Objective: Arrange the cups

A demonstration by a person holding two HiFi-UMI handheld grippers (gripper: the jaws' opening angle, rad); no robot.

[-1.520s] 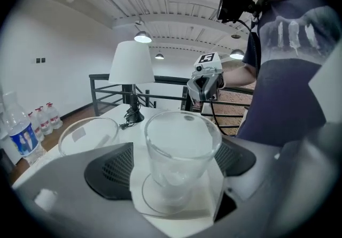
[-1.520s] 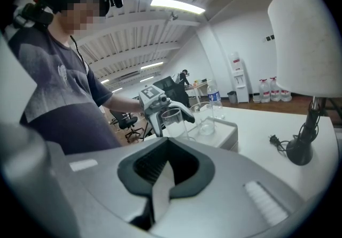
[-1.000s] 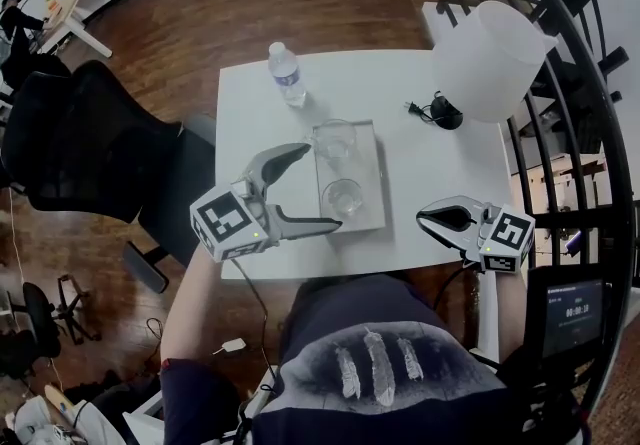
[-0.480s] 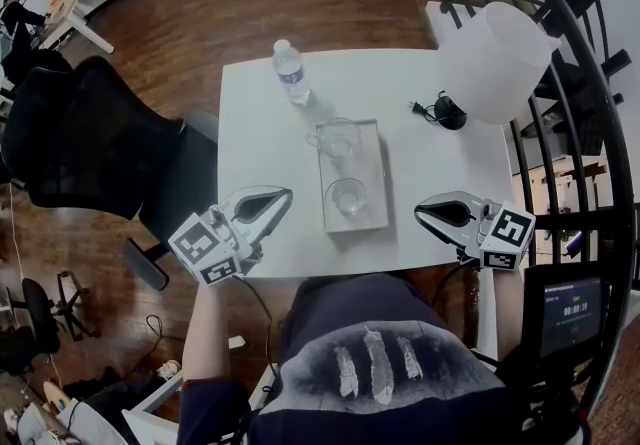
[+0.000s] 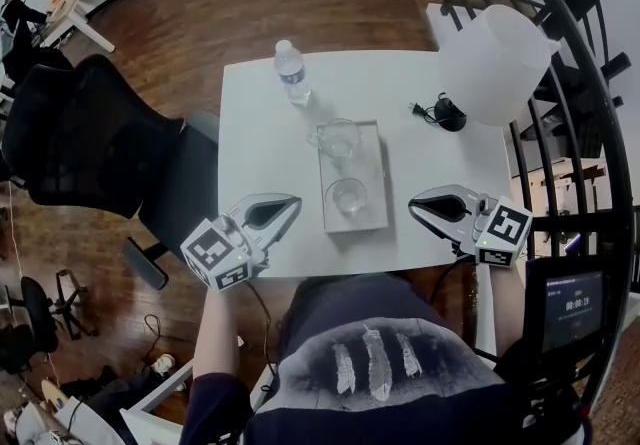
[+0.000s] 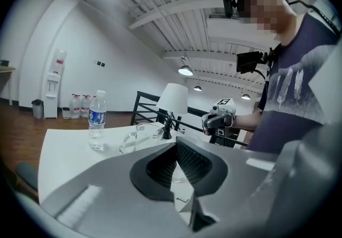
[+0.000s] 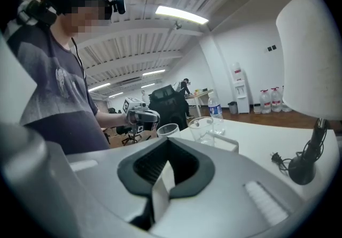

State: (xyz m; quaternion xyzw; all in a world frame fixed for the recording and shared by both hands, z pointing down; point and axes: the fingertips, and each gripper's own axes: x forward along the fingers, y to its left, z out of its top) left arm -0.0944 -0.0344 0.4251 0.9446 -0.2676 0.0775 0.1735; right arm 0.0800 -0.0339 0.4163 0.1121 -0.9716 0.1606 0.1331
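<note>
I pulled left gripper back off clear rectangular tray, jaws closed, empty; right gripper likewise. Handled clear glass cup, plain clear glass cup on tray: likely done.

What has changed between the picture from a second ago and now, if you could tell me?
The left gripper drew back from the tray toward the near left edge of the table, and its jaws, wide open then, are now shut on nothing. The right gripper stayed shut and nearly in place. The far cup and near cup remain on the tray; the bottle and lamp are unmoved.
</note>
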